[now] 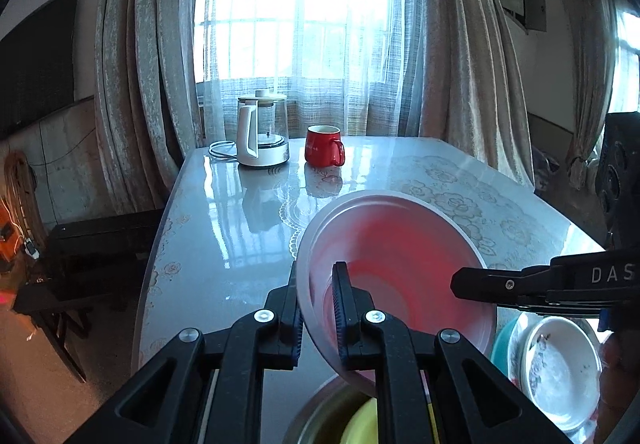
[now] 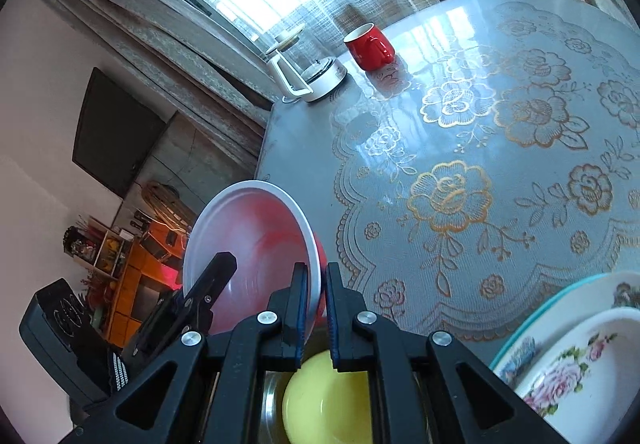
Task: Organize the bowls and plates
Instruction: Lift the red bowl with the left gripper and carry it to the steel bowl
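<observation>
A red bowl with a white rim (image 1: 404, 264) is held tilted above the table. My left gripper (image 1: 318, 318) is shut on its near rim. My right gripper (image 2: 317, 308) is shut on the opposite rim of the same bowl (image 2: 256, 236); its finger shows at the right of the left wrist view (image 1: 500, 284). Below the bowl a yellow bowl (image 2: 324, 396) sits inside a metal bowl (image 1: 320, 416). A floral bowl (image 2: 580, 376) rests on a teal-rimmed floral plate (image 2: 520, 344) at the right.
The table has a glossy floral cloth (image 2: 480, 164). A red mug (image 1: 323, 151) and a white glass kettle (image 1: 262, 132) stand at the far end by the curtained window. A dark bench (image 1: 100, 244) stands left of the table.
</observation>
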The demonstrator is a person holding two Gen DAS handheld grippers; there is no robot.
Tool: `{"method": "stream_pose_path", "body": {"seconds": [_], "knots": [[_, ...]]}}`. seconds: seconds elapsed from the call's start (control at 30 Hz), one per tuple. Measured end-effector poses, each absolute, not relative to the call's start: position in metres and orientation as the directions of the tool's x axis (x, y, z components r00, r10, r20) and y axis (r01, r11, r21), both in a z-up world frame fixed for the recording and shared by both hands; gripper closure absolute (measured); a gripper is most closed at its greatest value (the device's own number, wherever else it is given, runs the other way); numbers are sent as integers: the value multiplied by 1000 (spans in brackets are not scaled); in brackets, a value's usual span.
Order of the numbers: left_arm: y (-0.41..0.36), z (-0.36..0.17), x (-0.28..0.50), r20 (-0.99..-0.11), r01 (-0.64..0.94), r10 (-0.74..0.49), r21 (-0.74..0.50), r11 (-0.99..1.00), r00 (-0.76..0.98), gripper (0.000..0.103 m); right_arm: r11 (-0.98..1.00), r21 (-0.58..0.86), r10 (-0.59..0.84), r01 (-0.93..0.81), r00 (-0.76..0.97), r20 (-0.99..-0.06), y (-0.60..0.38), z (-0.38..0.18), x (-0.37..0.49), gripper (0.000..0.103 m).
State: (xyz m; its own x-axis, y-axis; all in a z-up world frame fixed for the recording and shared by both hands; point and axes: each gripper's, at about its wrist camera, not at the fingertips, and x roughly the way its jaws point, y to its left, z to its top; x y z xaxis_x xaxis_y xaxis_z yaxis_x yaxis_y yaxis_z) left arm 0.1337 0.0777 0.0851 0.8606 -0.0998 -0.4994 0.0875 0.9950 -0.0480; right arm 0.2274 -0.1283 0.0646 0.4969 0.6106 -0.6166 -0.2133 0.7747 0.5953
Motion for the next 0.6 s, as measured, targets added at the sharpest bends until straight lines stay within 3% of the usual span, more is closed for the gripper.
{"method": "stream_pose_path", "body": {"seconds": [0.6], "knots": [[60, 67, 79, -571, 130, -133, -46, 990, 810, 88, 735, 648, 652, -200, 470, -595, -154, 48, 175, 92]]}}
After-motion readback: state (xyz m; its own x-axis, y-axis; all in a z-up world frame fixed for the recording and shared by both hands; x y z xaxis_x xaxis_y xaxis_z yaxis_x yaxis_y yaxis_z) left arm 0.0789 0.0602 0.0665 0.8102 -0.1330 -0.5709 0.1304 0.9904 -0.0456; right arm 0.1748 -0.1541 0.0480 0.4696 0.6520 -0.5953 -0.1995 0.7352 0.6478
